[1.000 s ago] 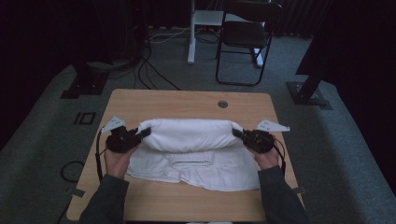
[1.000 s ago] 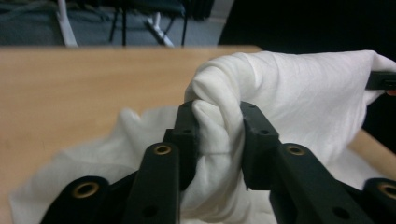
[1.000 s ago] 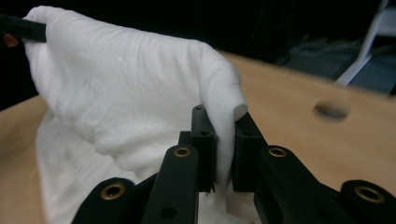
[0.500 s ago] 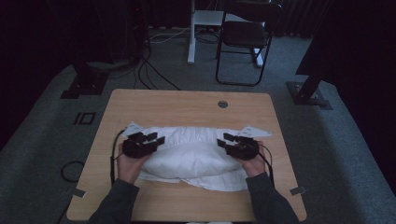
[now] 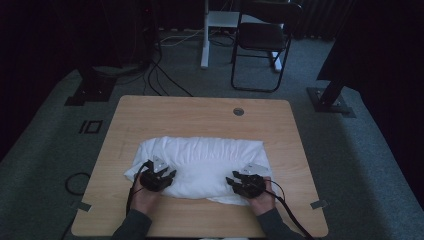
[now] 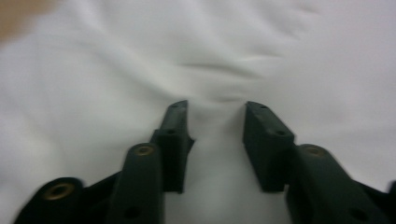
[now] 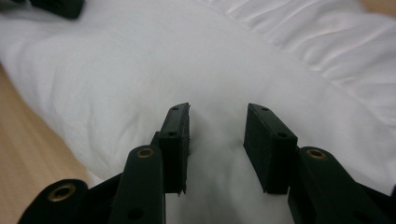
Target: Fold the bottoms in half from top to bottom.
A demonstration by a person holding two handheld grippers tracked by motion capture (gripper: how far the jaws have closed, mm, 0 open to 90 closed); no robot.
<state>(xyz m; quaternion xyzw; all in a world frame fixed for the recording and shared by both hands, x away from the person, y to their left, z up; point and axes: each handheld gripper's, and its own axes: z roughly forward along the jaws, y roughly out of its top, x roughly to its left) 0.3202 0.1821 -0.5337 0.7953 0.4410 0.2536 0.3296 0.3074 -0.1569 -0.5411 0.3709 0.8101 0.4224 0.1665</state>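
Left gripper [image 5: 167, 175]: I hold it low over the near left part of the white garment [image 5: 200, 167]. In the left gripper view the jaws stand apart with a soft ridge of cloth rising between them; its jaws were just opening and then came a little together. The pads [image 6: 176, 126] do not squeeze the fabric, so I judge it released.

White garment: it lies in the middle of the wooden table [image 5: 150, 112], a little toward my side, folded into a long band from left to right. The far edge has many small wrinkles and the near edge is a rounded fold.

Right gripper [image 5: 238, 180]: it is low over the near right part of the garment, jaws apart in the same way, just opened and then slightly narrowed. Cloth is between the pads [image 7: 268, 135], but I see no pinch; released also.

Progress: the fold toward me looks laid down. I think what remains is to fold the band's ends in, or to smooth it.
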